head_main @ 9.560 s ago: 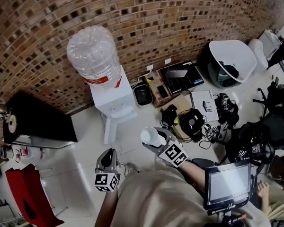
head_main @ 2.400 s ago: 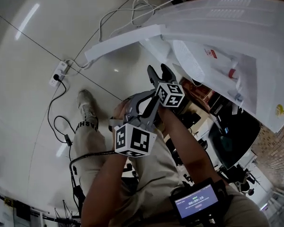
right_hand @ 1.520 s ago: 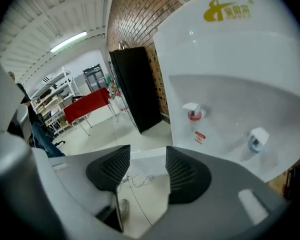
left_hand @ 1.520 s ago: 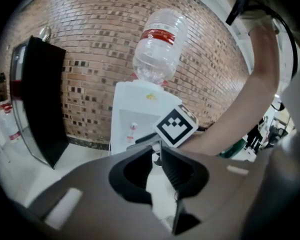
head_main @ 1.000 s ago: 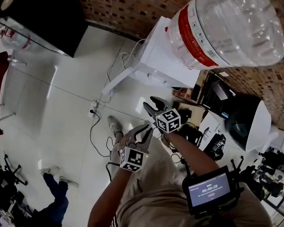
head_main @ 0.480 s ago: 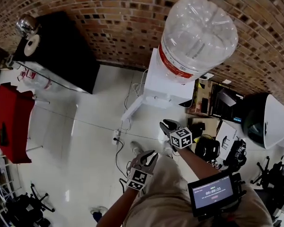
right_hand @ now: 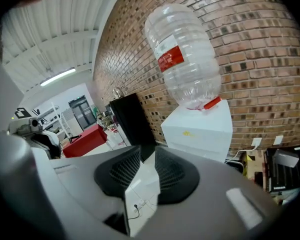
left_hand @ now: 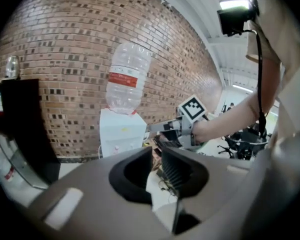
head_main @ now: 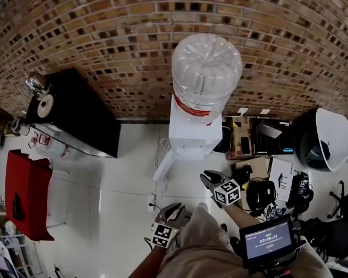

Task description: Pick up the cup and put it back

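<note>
Cup: not visible in any view; neither gripper carries it, and where it stands cannot be told. It may be at the dispenser [head_main: 189, 136], but no view shows it there.

Handling (judged, unseen): probably light and thin-walled, easily crushed or tipped, and slippery if wet. Take it by the side wall about mid-height, one jaw on each side, and squeeze gently.

Right gripper [right_hand: 147, 156]: jaws have just been closing and now stand nearly together, with only a slit of floor [head_main: 127, 178] visible between them. Nothing is held.

Left gripper [left_hand: 156, 156]: jaws clenched to a narrow slit, empty. It is held low beside the right one, in front of the person's body.

Dispenser: white box on the floor against the brick wall [head_main: 104, 28], well ahead of both grippers. It carries an upturned clear bottle [head_main: 206, 68] with a red band.

Surroundings: a black cabinet [head_main: 81, 117] to the left, with a red stand [head_main: 26, 196] further left. To the right of the dispenser are boxes, cables and a white bin [head_main: 333, 135]. A small screen [head_main: 268, 245] is at the person's chest.
</note>
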`<state>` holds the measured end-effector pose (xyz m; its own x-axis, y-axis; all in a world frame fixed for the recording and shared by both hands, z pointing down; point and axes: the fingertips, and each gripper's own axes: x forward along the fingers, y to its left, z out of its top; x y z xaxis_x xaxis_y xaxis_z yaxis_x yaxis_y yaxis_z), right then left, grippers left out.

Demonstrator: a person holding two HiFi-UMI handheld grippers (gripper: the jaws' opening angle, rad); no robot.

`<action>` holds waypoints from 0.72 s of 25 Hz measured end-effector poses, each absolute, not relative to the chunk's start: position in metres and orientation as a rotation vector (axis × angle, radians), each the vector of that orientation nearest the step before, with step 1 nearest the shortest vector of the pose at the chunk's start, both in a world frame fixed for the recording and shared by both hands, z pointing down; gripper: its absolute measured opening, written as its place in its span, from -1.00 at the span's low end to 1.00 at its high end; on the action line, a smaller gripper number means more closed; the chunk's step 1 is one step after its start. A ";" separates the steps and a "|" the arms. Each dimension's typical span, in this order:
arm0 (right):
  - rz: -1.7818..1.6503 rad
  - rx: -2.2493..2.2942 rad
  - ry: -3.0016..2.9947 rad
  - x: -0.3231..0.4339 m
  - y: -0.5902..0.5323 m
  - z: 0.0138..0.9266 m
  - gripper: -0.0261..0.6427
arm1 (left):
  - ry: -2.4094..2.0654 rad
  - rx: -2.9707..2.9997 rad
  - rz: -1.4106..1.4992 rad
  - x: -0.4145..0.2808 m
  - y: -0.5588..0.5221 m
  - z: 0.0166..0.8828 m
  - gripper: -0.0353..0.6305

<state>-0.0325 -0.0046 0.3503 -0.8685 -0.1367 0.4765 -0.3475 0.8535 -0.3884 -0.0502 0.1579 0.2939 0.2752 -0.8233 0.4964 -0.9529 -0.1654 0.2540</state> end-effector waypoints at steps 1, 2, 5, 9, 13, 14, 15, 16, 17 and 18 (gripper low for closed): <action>0.648 0.353 -2.597 -0.027 -0.004 0.343 -0.65 | -1.594 2.029 0.328 -0.051 0.156 0.294 -0.71; 0.638 0.355 -2.606 -0.021 -0.005 0.336 -0.65 | -1.592 2.025 0.329 -0.051 0.154 0.294 -0.71; 0.617 0.384 -2.632 -0.004 -0.010 0.315 -0.65 | -1.562 2.004 0.309 -0.049 0.143 0.292 -0.71; 0.614 0.435 -2.645 0.024 -0.008 0.288 -0.65 | -1.549 1.951 0.238 -0.037 0.142 0.284 -0.72; 0.670 0.485 -2.683 0.040 -0.009 0.256 -0.70 | -1.530 1.977 0.252 -0.026 0.140 0.272 -0.73; 0.682 0.484 -2.696 0.043 -0.010 0.248 -0.70 | -1.533 1.979 0.251 -0.024 0.137 0.269 -0.73; 0.689 0.482 -2.707 0.047 -0.011 0.241 -0.70 | -1.537 1.980 0.247 -0.022 0.133 0.267 -0.73; 0.692 0.480 -2.716 0.051 -0.011 0.235 -0.70 | -1.541 1.983 0.243 -0.020 0.130 0.263 -0.73; 0.693 0.478 -2.722 0.055 -0.010 0.230 -0.70 | -1.547 1.988 0.240 -0.018 0.127 0.259 -0.73; 0.692 0.474 -2.725 0.058 -0.009 0.226 -0.70 | -1.554 1.994 0.239 -0.017 0.124 0.255 -0.73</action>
<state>0.0583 -0.0089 0.2260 -0.9039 -0.2418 0.3528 -0.3808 0.8306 -0.4063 -0.0168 0.1243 0.2551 0.3006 -0.8235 0.4811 -0.9300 -0.1411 0.3395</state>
